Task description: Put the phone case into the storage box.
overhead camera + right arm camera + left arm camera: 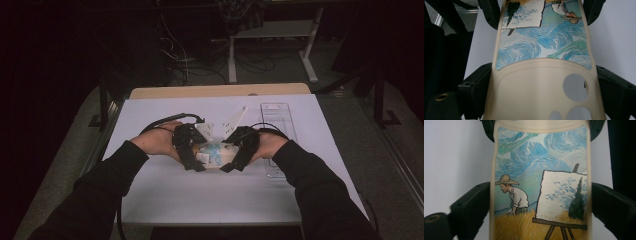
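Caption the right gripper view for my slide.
Right tongs clamp the camera-hole end of a cream phone case printed with a painter and easel.

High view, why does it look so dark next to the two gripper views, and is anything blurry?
High view: dim, room black, white table cover the brightest area. Left gripper view: the phone case evenly lit, print slightly soft, near jaws blurred. Right gripper view: case sharp enough, no glare, jaw edges soft.
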